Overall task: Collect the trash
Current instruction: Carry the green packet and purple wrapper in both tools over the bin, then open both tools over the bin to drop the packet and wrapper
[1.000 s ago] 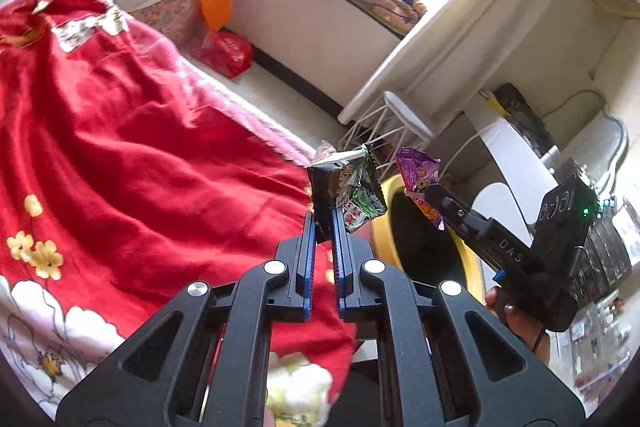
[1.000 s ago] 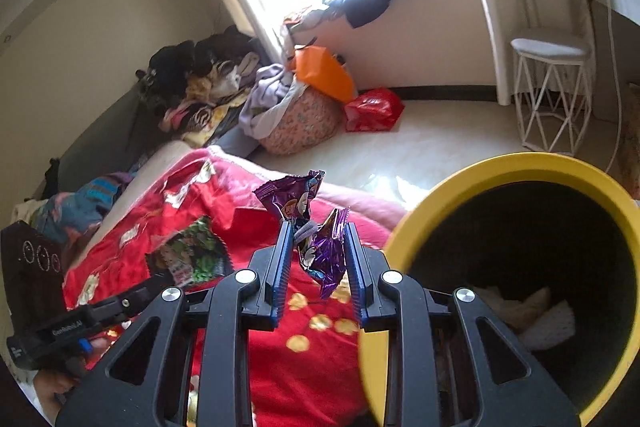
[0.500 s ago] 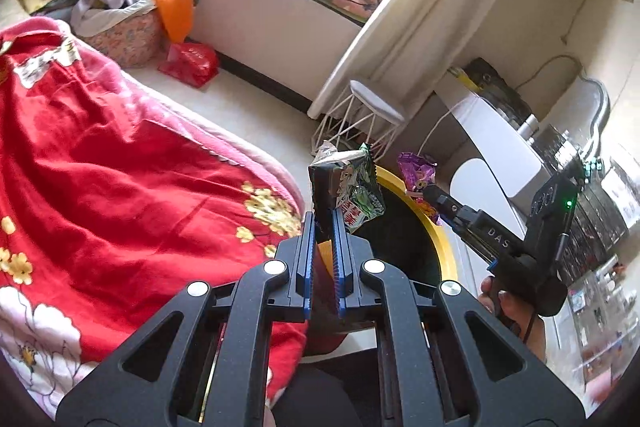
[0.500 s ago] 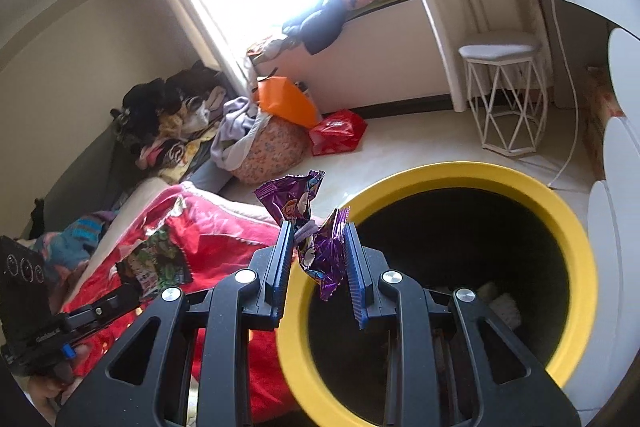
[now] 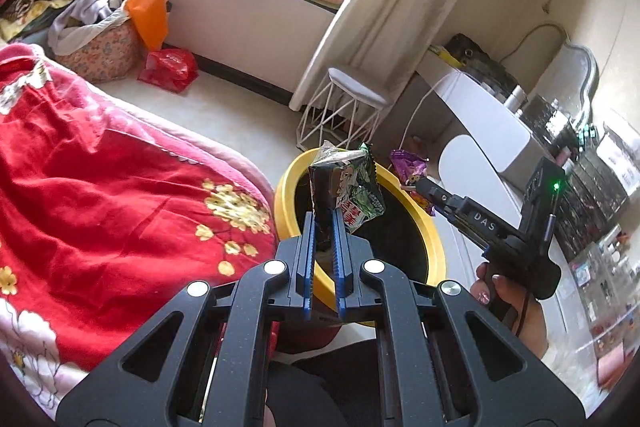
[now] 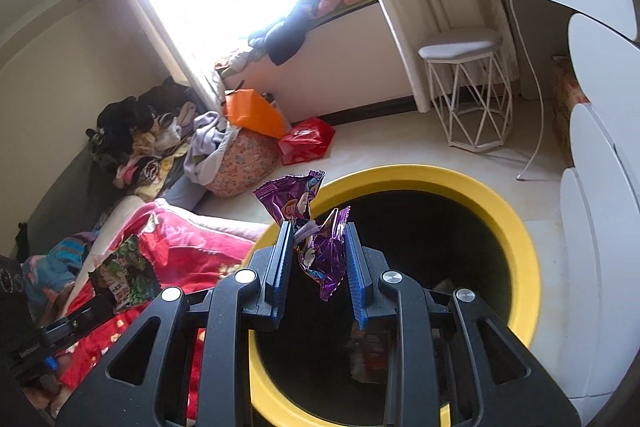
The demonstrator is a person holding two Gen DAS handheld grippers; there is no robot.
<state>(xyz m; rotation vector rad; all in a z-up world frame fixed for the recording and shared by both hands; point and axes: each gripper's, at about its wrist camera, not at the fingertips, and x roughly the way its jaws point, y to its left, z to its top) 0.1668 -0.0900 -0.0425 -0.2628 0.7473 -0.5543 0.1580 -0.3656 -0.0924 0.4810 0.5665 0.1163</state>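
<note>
My left gripper (image 5: 323, 217) is shut on a green and black snack wrapper (image 5: 346, 189) and holds it over the near rim of a yellow trash bin (image 5: 430, 231). My right gripper (image 6: 316, 227) is shut on a crumpled purple wrapper (image 6: 316, 235) and holds it above the bin's left rim (image 6: 516, 231). The bin is black inside, with some trash at the bottom. The right gripper with its purple wrapper (image 5: 410, 173) also shows in the left wrist view. The green wrapper (image 6: 124, 269) shows at the lower left of the right wrist view.
A red flowered blanket (image 5: 100, 187) covers the bed left of the bin. A white wire stool (image 6: 466, 87) stands beyond the bin. White furniture (image 6: 600, 187) is on the right. A laundry basket (image 6: 240, 159), orange bag and red bag (image 6: 306, 141) lie near the window wall.
Both grippers have moved from over the bed to the bin, each with its wrapper. The right gripper's jaws stand a little wider around the purple wrapper now.
</note>
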